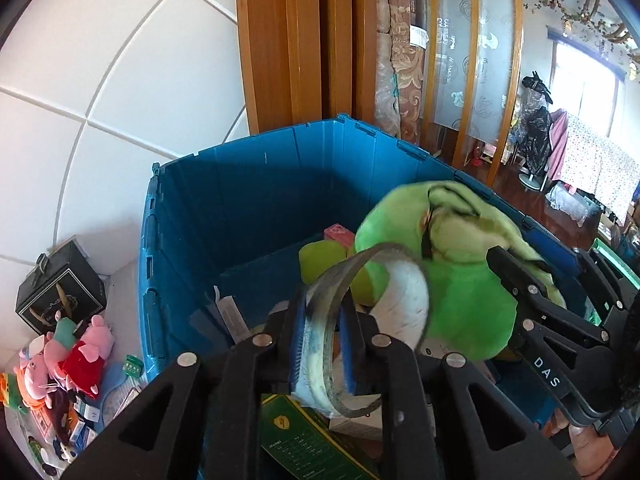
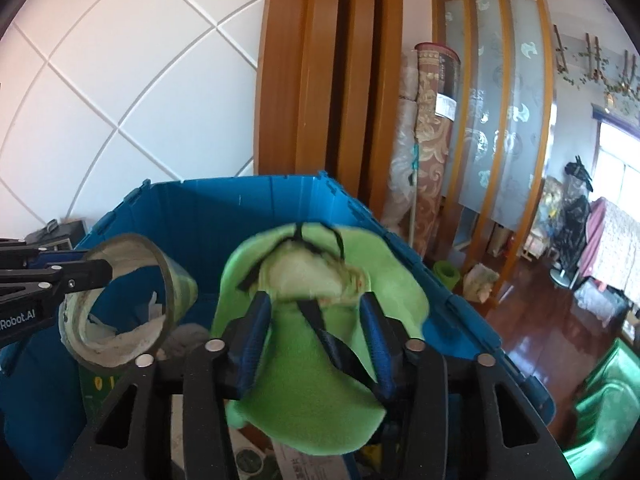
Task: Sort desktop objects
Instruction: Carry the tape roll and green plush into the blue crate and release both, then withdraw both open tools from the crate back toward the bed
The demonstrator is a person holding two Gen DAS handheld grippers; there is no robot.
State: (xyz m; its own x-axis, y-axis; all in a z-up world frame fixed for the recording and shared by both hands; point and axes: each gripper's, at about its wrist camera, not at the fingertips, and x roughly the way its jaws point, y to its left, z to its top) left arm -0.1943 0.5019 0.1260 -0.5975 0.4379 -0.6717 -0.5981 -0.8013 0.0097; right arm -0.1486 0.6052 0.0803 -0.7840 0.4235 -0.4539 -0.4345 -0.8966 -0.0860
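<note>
My left gripper (image 1: 322, 344) is shut on the rim of a worn tape roll (image 1: 372, 312), held over the open blue crate (image 1: 248, 184). The roll also shows at the left of the right wrist view (image 2: 120, 300). My right gripper (image 2: 316, 308) is around a green plush toy (image 2: 316, 384) and holds it above the crate (image 2: 224, 208); the toy's body (image 1: 464, 304) fills the right of the left wrist view. Both hang over the crate's inside, side by side.
The crate holds boxes, a green leaflet (image 1: 312, 444) and a pink box (image 1: 339, 234). Left of it lie pink pig plush toys (image 1: 76, 356) and a black box (image 1: 60, 288). A tiled wall and wooden door frame (image 1: 296, 40) stand behind.
</note>
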